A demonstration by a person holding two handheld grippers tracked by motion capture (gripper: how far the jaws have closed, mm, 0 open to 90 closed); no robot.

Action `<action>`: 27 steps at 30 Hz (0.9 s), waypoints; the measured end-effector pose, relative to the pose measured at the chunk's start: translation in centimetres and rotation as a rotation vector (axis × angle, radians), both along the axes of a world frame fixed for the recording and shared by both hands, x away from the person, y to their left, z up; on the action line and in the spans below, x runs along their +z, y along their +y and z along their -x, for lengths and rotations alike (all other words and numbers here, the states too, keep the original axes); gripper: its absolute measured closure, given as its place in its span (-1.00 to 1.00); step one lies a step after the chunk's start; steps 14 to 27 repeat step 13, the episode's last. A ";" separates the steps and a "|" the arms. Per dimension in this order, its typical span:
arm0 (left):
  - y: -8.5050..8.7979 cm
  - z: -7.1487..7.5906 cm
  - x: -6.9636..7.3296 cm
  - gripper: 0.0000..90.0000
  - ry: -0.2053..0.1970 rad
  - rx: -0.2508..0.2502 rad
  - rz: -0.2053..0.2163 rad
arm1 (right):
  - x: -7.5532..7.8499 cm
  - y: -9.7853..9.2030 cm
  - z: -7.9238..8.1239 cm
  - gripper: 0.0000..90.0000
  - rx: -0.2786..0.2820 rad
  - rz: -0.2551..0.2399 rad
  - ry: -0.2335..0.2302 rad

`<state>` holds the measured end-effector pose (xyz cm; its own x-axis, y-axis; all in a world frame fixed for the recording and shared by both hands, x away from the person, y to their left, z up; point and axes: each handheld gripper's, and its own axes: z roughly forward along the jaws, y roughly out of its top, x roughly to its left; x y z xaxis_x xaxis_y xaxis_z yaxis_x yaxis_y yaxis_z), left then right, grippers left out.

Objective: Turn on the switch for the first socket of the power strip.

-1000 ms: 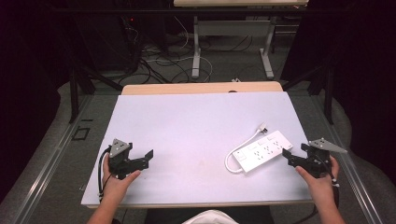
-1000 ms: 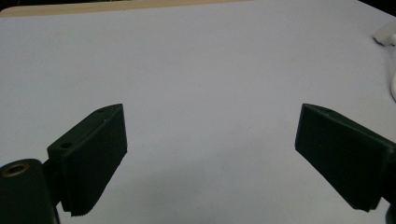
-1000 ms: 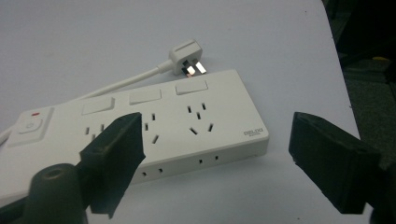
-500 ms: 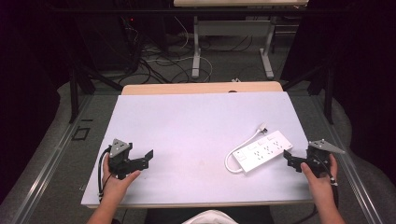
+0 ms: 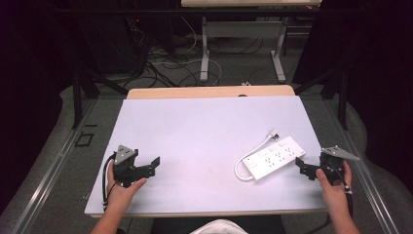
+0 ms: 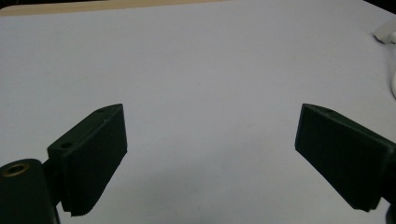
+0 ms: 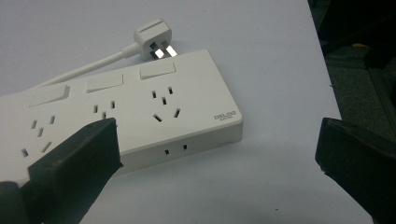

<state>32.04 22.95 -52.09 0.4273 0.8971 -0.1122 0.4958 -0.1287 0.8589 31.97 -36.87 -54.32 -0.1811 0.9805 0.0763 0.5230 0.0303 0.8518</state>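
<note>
A white power strip (image 5: 272, 157) lies flat on the counter (image 5: 204, 126), near the right edge and closer to the near side than the far one. It sits at a slant, its far end pointing toward the far right corner. Its white cord (image 5: 248, 155) loops out from the near-left end and curves back along the strip's left side, ending in a plug (image 7: 153, 41) that lies on the counter just beside the strip's far end, metal pins showing. In the right gripper view three sets of sockets and three flat switches show on its top face.

The right gripper (image 5: 303, 168) is held just off the strip's near-right end, close to the counter's right edge. Its jaws have just been opening and now stand wide apart, with nothing pressed between them; one jaw overlaps the strip's corner in its own view, the other hangs beyond the counter's edge.

The left gripper (image 5: 152, 165) rests near the near left corner, well apart from the strip, jaws spread wide over bare counter.
</note>
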 end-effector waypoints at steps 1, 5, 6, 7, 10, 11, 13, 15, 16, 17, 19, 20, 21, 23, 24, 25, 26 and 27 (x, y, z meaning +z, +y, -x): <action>0.0 0.0 0.0 -0.80 0.000 0.000 0.000 | -0.1 0.1 -0.1 -1.00 -0.006 -0.004 -0.015; 0.0 0.0 0.0 -0.80 0.001 -0.001 -0.002 | 0.0 0.0 0.0 -1.00 0.002 0.002 0.008; 0.0 0.0 0.0 -0.80 0.002 -0.001 -0.003 | -0.1 0.1 0.0 -1.00 -0.007 -0.001 -0.001; 0.0 0.0 0.0 -0.80 0.002 -0.001 -0.004 | 0.0 -0.1 0.0 -1.00 0.009 0.010 0.013; 0.0 -0.1 0.0 -0.80 0.005 -0.004 -0.006 | 0.0 0.0 0.0 -1.00 -0.006 -0.005 0.004; 0.0 -0.1 0.0 -0.80 0.005 -0.003 -0.006 | 0.0 0.0 0.0 -1.00 -0.001 -0.006 0.012; 0.0 -0.1 0.0 -0.80 0.001 -0.003 -0.009 | 0.0 0.0 0.0 -1.00 -0.012 -0.007 0.000; 0.0 -0.1 0.0 -0.80 0.001 -0.003 -0.009 | 0.0 0.0 0.0 -1.00 -0.012 -0.007 0.000; 0.0 -0.1 0.0 -0.80 0.001 -0.003 -0.009 | 0.0 0.0 0.0 -1.00 -0.012 -0.007 0.000; 0.0 -0.1 0.0 -0.80 0.001 -0.003 -0.009 | 0.0 0.0 0.0 -1.00 -0.012 -0.007 0.000; 0.0 -0.1 0.0 -0.80 0.001 -0.003 -0.009 | 0.0 0.0 0.0 -1.00 -0.012 -0.007 0.000; 0.0 -0.1 0.0 -0.80 0.001 -0.003 -0.009 | 0.0 0.0 0.0 -1.00 -0.012 -0.007 0.000; 0.0 -0.1 0.0 -0.80 0.001 -0.003 -0.009 | 0.0 0.0 0.0 -1.00 -0.012 -0.007 0.000; 0.0 -0.1 0.0 -0.80 0.001 -0.003 -0.009 | 0.0 0.0 0.0 -1.00 -0.012 -0.007 0.000; 0.0 -0.1 0.0 -0.80 0.001 -0.003 -0.009 | 0.0 0.0 0.0 -1.00 -0.012 -0.007 0.000; 0.0 -0.1 0.0 -0.80 0.001 -0.003 -0.009 | 0.0 0.0 0.0 -1.00 -0.012 -0.007 0.000; 0.0 -0.1 0.0 -0.80 0.001 -0.003 -0.009 | 0.0 0.0 0.0 -1.00 -0.012 -0.007 0.000; 0.0 -0.1 0.0 -0.80 0.001 -0.003 -0.009 | 0.0 0.0 0.0 -1.00 -0.012 -0.007 0.000</action>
